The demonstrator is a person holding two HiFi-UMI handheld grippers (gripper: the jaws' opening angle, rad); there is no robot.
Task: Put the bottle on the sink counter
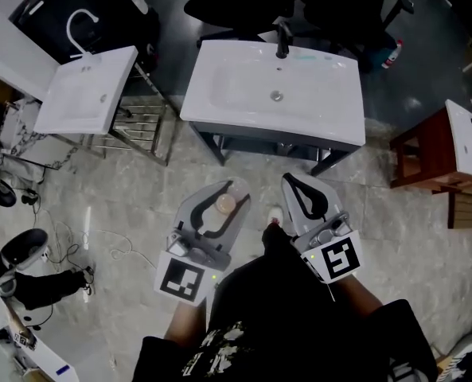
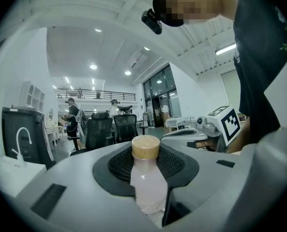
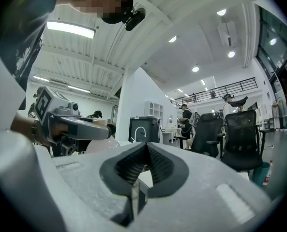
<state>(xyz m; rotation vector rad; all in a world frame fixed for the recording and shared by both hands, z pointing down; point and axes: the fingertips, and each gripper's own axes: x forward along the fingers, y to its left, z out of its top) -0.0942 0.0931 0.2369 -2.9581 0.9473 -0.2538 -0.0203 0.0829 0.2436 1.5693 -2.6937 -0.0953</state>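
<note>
Risk, as I judge it: the left gripper (image 1: 220, 193) grips the bottle (image 2: 148, 182) on its smooth pale-pink body, tan cap proud of the pads, so a bump on the counter's front edge or a landing on the sloping basin could tip or slip it. Left jaws half-spread, clamped on the bottle; right gripper (image 3: 144, 151) pressed together, empty. Bottle is over the floor, short of the white sink counter (image 1: 331, 122).

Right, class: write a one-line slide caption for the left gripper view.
Left hand-held gripper clamped on a pale pink bottle with a tan cap, black office chairs behind.
</note>
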